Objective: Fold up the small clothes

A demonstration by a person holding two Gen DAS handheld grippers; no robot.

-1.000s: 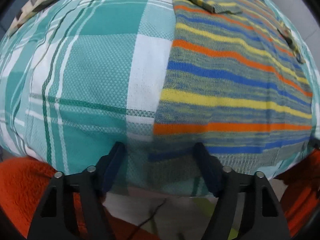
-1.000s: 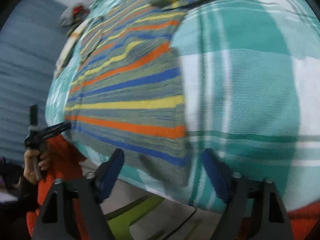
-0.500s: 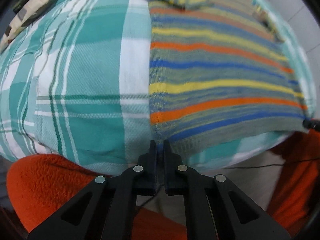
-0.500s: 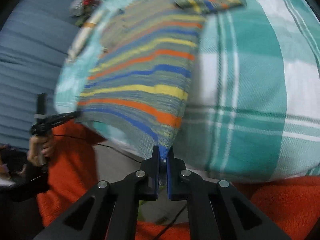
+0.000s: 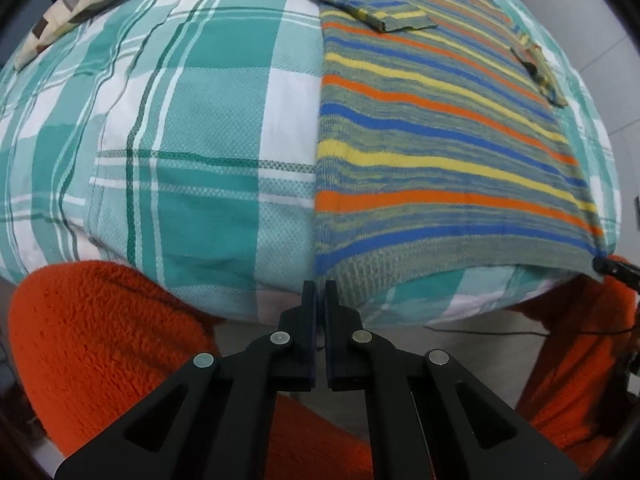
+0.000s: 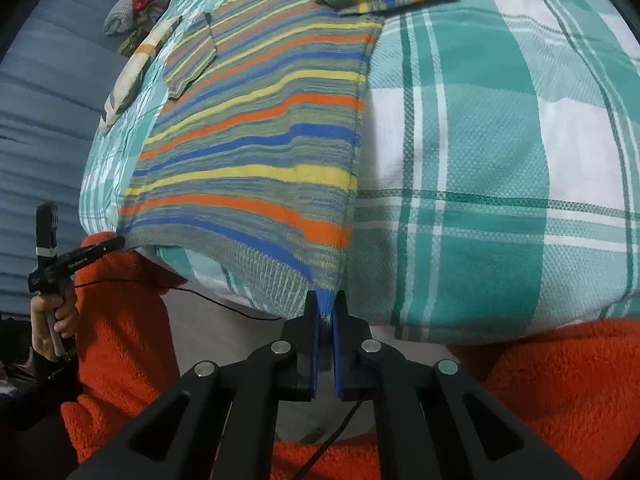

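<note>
Left gripper [image 5: 319, 286] was clenched tight on the near left corner of the striped sweater [image 5: 432, 128], jaws nearly touching w/ only the ribbed hem edge pinched between them. Right gripper [image 6: 326, 296] was likewise clamped on the sweater's [image 6: 256, 160] other near corner, a blue bit of knit visible between the blue pads [image 6: 313, 320]. From the right wrist view the left gripper [image 6: 116, 243] also showed far left, tip at the hem corner, a hand [image 6: 50, 320] wrapped round its handle. From the left wrist view the tip of the right gripper [image 5: 604, 266] poked in at the right edge, at the opposite hem corner.

Moving outward: the hem hung stretched between the two grips, lifted a little off the edge of the bed, the rest of the sweater lying flat w/ stripes of orange, yellow, blue on grey. One sleeve [image 5: 372, 4] lay folded across the chest at the far end. Underneath was a teal-and-white checked sheet [image 5: 180, 120], bare on the left side in the left wrist view. Orange fleece sleeves [image 5: 100, 352] filled the lower corners of both views. A patterned cushion [image 5: 76, 4] sat at the far left corner; a thin black cable [image 6: 224, 304] trailed below the bed edge.
</note>
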